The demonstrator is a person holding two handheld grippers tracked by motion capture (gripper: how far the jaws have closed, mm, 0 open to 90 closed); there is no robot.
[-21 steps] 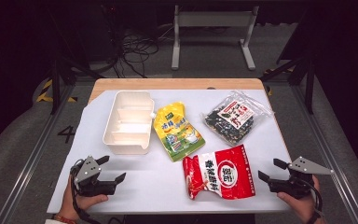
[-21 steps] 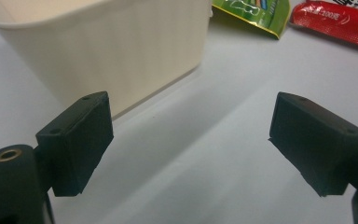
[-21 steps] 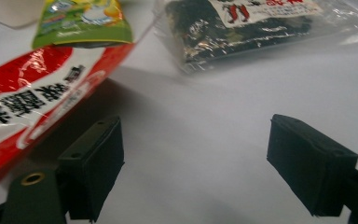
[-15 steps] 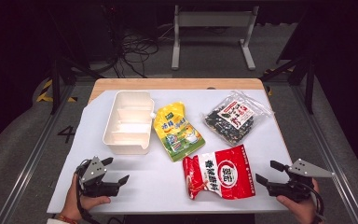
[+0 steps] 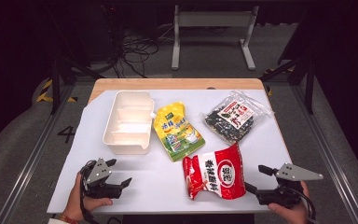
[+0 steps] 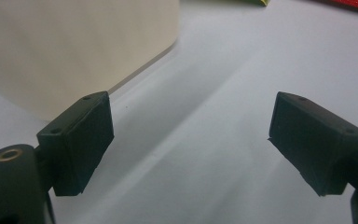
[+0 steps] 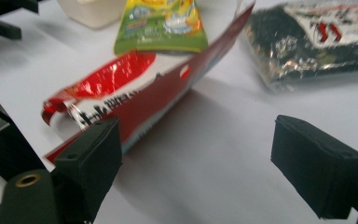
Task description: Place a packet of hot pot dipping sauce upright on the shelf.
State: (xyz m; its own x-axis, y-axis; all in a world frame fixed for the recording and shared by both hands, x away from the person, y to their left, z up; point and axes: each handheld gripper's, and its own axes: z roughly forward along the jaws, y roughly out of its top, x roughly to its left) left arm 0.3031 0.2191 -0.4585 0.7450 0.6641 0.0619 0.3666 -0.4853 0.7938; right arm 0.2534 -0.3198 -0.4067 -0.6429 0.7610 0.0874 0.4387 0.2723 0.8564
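Observation:
My left gripper (image 5: pixel 119 171) is open above the white table near its front left, just in front of the white divided box (image 5: pixel 128 122). The box wall (image 6: pixel 74 46) stands close behind the left jaw, and nothing lies between the jaws (image 6: pixel 191 140). At the front right my right gripper (image 5: pixel 255 178) is open, right beside the edge of the red snack packet (image 5: pixel 216 173). In the right gripper view the red packet (image 7: pixel 135 93) lies past the left jaw, and the gap (image 7: pixel 196 158) holds nothing.
A yellow-green pouch (image 5: pixel 178 131) lies mid-table beside the box. A clear bag of dark contents (image 5: pixel 233 119) lies at the back right. The white sheet (image 5: pixel 168 186) ends near both hands at the front edge. Dark floor, cables and a stand surround the table.
Both hands have shifted only slightly near the front edge, the right one a little toward the red packet. Both grippers stayed open and nothing was taken hold of.

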